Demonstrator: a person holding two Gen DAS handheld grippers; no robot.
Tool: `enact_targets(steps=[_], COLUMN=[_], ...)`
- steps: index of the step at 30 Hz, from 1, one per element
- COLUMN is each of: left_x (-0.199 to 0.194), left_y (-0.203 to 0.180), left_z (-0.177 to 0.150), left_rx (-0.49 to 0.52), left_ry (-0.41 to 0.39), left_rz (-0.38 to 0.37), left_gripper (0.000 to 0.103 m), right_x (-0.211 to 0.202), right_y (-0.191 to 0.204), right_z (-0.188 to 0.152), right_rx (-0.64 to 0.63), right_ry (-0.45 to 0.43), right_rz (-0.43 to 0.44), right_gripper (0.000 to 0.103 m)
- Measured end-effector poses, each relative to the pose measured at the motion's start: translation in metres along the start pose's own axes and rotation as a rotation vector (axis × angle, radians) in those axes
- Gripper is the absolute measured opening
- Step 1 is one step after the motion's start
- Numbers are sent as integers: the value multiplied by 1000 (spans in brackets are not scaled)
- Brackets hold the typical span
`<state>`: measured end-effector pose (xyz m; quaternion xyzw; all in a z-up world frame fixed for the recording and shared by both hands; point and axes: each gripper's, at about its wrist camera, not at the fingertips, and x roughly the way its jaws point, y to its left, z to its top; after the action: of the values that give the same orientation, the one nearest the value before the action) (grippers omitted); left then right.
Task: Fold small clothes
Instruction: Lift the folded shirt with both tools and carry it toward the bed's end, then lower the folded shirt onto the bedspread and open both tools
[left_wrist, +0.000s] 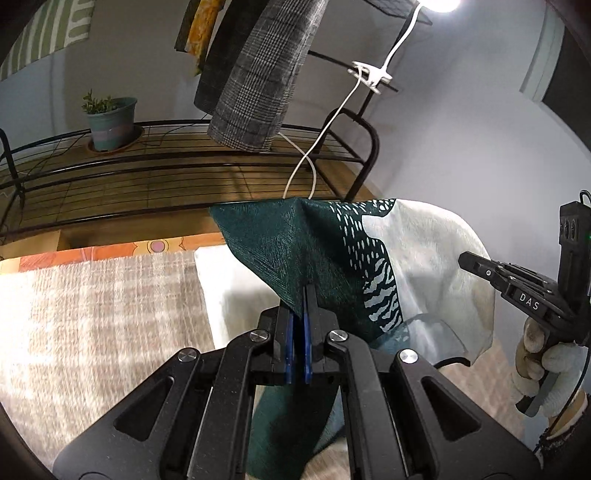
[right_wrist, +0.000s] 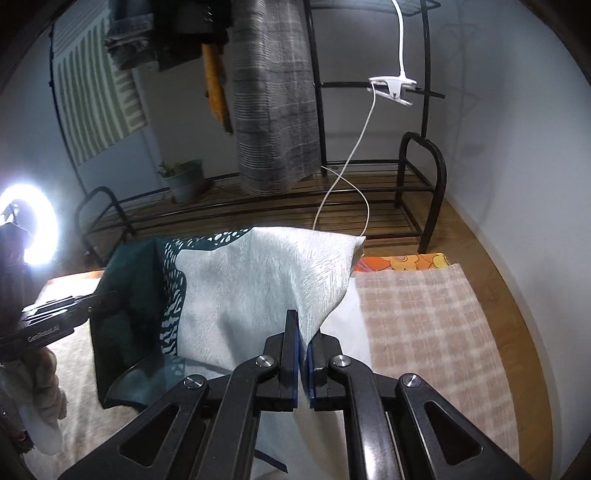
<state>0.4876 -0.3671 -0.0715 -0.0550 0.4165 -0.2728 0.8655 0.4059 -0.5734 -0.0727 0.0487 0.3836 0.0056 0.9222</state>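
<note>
A small cloth, dark green on one side (left_wrist: 291, 243) and pale grey-white on the other (right_wrist: 258, 280), with a white dash pattern between, hangs lifted above a checked beige mat (left_wrist: 92, 314). My left gripper (left_wrist: 300, 317) is shut on the green corner of the cloth. My right gripper (right_wrist: 301, 339) is shut on the pale corner. The cloth sags between both grippers. The right gripper also shows at the right edge of the left wrist view (left_wrist: 517, 284), held by a gloved hand. The left gripper body shows at the left in the right wrist view (right_wrist: 55, 321).
A black metal clothes rack (left_wrist: 184, 166) stands behind the mat, with hanging checked grey garments (left_wrist: 258, 85), a potted plant (left_wrist: 110, 122) and a clip lamp with white cable (right_wrist: 391, 86). A ring light (right_wrist: 33, 229) glares at left. Wooden floor (right_wrist: 509, 295) lies to the right.
</note>
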Motion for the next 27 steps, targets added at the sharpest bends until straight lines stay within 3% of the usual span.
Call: enact_targets(steps=[8,9,12,19,27], left_x=[23,23,12,-26,-106], left_y=[8,8,8,4,-14], left_z=[-4,-5,-6,-8,-13], left_rx=[28,31,33,35,81], left_ry=[25,27,16,-19,-104], left_rz=[72,72,72,67,77], left_gripper=[2,2,2,2,2], right_x=[52,55,56,25,-42], right_y=[-4,-2,1,7,33], right_z=[-2,-2,-1,2,8], right_rx=[-31,-41,-56,-45,-41], right_ry=[52,56,53,22,-33], right_rz=[-71,-83,-146,-156,-157], right_gripper=[2,4,26,26,26])
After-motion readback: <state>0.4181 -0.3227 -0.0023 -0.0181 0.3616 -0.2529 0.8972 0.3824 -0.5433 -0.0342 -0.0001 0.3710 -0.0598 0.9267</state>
